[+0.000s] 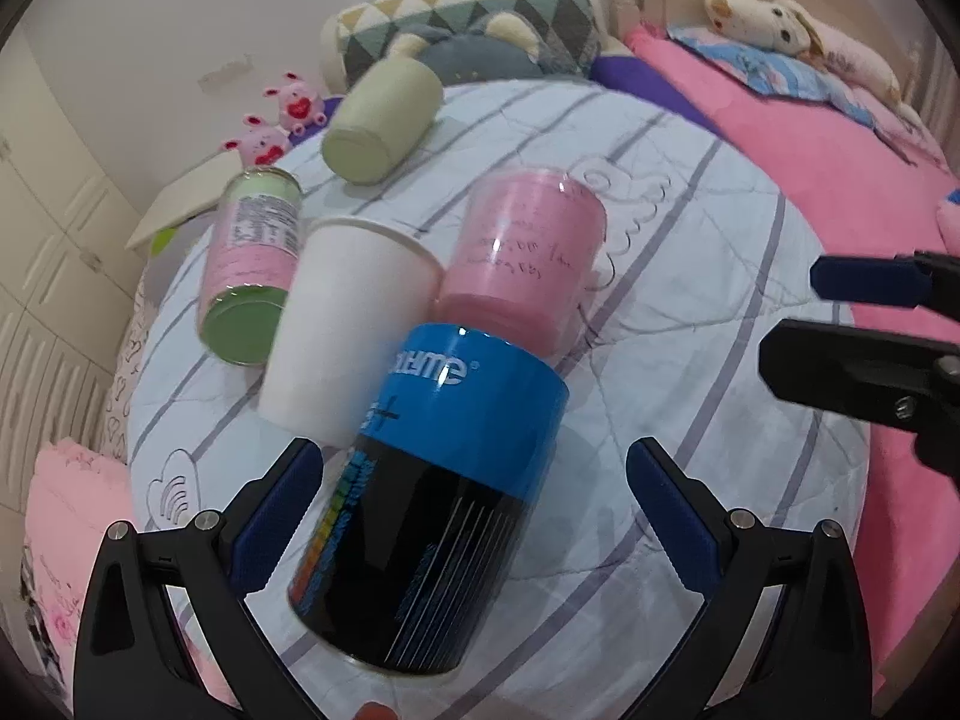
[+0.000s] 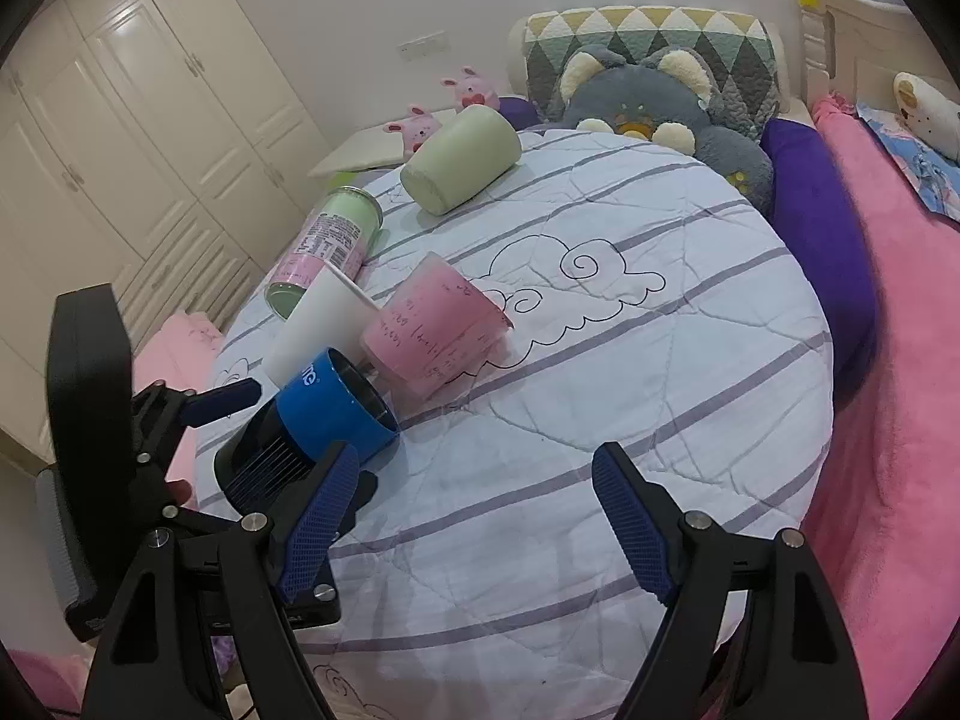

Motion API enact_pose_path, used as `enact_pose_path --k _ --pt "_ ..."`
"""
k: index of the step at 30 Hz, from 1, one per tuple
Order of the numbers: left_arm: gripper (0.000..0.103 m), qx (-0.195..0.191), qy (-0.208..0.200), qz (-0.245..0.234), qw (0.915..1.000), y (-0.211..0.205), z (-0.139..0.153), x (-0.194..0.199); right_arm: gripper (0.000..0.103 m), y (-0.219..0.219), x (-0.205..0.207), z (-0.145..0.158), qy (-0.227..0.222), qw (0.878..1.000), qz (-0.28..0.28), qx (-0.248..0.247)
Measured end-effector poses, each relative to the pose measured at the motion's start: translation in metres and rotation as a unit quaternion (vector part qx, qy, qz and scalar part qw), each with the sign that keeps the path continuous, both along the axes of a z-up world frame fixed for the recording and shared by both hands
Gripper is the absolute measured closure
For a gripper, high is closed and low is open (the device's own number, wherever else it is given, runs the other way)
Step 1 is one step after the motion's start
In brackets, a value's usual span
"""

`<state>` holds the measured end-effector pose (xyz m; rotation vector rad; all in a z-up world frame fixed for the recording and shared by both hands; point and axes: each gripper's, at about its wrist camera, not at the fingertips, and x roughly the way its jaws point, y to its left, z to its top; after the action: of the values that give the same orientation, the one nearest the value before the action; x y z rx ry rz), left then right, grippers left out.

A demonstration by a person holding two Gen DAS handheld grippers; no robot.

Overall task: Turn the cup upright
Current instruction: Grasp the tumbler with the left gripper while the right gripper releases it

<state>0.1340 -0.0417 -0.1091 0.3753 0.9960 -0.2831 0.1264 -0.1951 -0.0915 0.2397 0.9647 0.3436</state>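
Observation:
A blue and black cup (image 1: pixel 444 492) lies on its side on the striped quilt (image 1: pixel 690 312), between the wide-open jaws of my left gripper (image 1: pixel 474 492); the fingers do not touch it. It also shows in the right wrist view (image 2: pixel 324 414) with its mouth facing right. A white paper cup (image 1: pixel 348 324), a pink translucent cup (image 1: pixel 528 252), a pink and green can (image 1: pixel 252 264) and a pale green cup (image 1: pixel 384 120) lie tipped over beyond it. My right gripper (image 2: pixel 474 510) is open and empty, over the quilt to the right of the blue cup.
A grey plush pillow (image 2: pixel 660 102) and a patterned cushion (image 2: pixel 648 30) sit at the quilt's far edge. A pink blanket (image 2: pixel 900 312) covers the bed on the right. A white wardrobe (image 2: pixel 120 120) stands on the left.

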Motion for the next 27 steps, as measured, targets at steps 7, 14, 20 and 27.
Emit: enact_pose_path --k 7,14,20,27 --pt "0.017 0.029 0.003 0.020 0.9994 0.000 -0.007 0.011 0.021 -0.001 0.005 -0.006 0.004 1.000 0.010 0.002" --pt "0.019 0.051 0.015 0.028 0.9982 -0.003 -0.016 0.021 0.021 -0.001 0.006 -0.010 0.011 1.000 0.015 0.005" --pt "0.024 0.021 0.014 0.041 0.9988 0.005 -0.009 0.016 0.021 -0.005 0.003 -0.010 0.012 1.000 0.012 0.006" --pt "0.027 -0.052 -0.016 0.059 0.9968 0.020 0.010 0.000 0.021 -0.003 -0.003 -0.006 0.007 1.000 0.015 0.010"
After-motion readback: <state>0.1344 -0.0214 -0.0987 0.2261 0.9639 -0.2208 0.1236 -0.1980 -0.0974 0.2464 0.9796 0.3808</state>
